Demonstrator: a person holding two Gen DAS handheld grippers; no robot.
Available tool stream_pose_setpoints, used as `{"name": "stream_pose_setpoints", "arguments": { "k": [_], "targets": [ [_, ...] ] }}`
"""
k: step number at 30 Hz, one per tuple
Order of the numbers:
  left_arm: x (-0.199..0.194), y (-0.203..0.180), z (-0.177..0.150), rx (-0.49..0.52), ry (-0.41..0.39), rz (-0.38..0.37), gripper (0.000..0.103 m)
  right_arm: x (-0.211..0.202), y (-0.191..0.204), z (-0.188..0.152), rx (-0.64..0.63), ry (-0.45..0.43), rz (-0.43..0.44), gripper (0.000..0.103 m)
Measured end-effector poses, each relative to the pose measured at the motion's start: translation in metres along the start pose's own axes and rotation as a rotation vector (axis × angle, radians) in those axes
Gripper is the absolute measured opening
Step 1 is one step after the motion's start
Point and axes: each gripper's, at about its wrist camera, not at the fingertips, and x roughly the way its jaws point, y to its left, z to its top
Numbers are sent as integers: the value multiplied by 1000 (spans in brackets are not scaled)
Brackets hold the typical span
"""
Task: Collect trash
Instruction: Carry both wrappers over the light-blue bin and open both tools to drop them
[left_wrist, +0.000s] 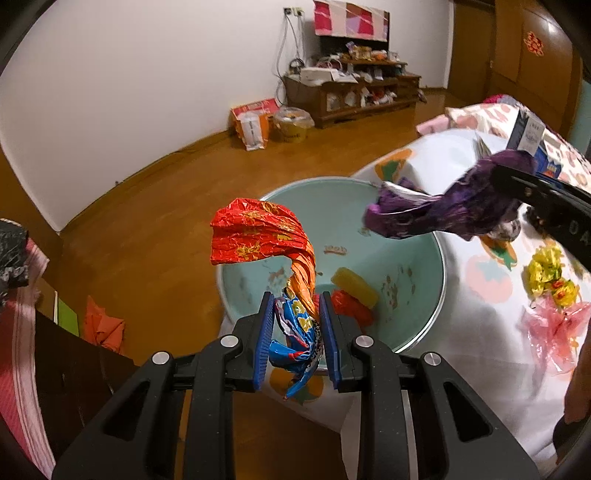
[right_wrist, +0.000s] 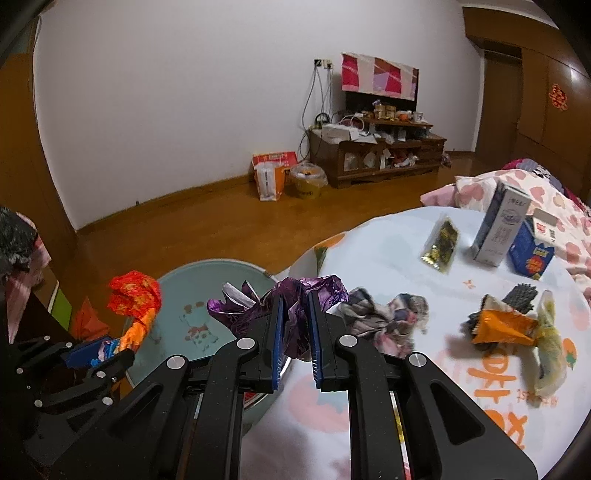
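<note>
While clamped in the left tongs, a red-orange wrapper is held over the basin; a purple wrapper is pinched in the right tongs; lettering is perhaps too blurred to read.

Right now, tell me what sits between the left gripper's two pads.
A twisted red-orange and blue wrapper, pinched by the left gripper over the pale green basin; the left wrist view shows it.

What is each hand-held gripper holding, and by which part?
Left hand-held gripper pinches the red-and-blue wrapper at its twisted lower end; right hand-held gripper clamps the purple wrapper around its crumpled middle.
</note>
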Motion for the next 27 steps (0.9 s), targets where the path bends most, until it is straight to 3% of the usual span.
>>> {"name": "stream_pose_setpoints", "arguments": {
  "k": [11,12,15,16,18,20,23,25,27],
  "targets": [
    [36,-9,1,43,78,3,28,47,7,-12,-11,107,23,16],
    [38,-7,1,39,80,8,28,50,7,-13,-7,119,37,18],
    [41,-7,2,32,83,21,33,53,3,-13,23,129,59,39],
    [41,-6,1,30,83,29,34,52,3,-13,30,126,62,40],
    [41,-7,1,32,81,42,40,48,1,-11,35,116,65,40],
    [39,-8,1,29,77,54,55,41,-2,-8,43,102,55,40],
    [31,-9,1,29,55,75,64,23,-9,-4,80,71,45,41],
    [24,-10,2,21,44,103,73,10,-14,-3,88,47,25,48],
    [19,-11,1,17,39,114,73,-3,-20,-3,106,21,13,52]
  ]
}}
